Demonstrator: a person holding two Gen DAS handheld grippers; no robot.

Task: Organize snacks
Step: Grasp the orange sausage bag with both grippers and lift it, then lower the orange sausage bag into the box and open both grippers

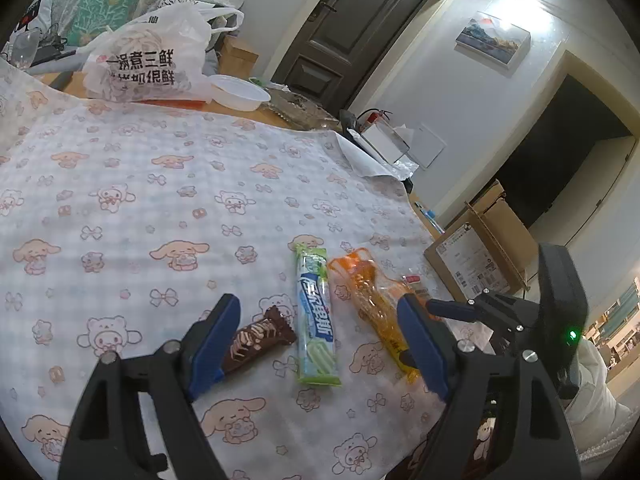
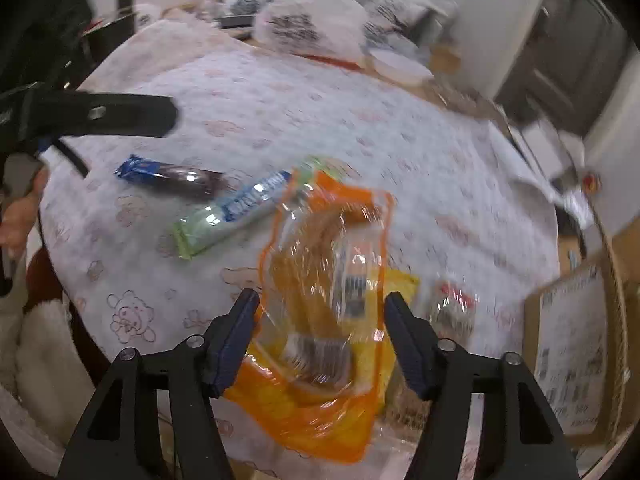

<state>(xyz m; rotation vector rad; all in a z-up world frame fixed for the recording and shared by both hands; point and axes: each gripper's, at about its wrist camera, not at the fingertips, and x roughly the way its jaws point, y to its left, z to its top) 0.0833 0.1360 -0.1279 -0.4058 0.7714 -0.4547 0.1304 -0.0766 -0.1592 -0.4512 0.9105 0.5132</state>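
The left gripper (image 1: 320, 344) hovers low over the tabletop (image 1: 160, 200), jaws spread wide, holding nothing, above a brown chocolate bar (image 1: 256, 340) and green candy stick (image 1: 316, 316). The right gripper (image 2: 322, 344), also wide open, straddles an orange snack bag (image 2: 320, 320) lying just beside the candy stick.

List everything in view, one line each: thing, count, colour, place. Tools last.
chocolate bar: 1, brown wrapper, tablecloth, left of the row
candy stick pack: 1, green and blue, middle of the row
orange snack bag: 1, orange and clear, right of the row
small red-labelled packet: 1, table edge
tablecloth: 1, white with pink cartoons
plastic shopping bag: 1, white, far end
white bowl: 1, beside bag
cardboard box: 1, brown, beyond the table
left tool: open
right tool: open, around orange bag
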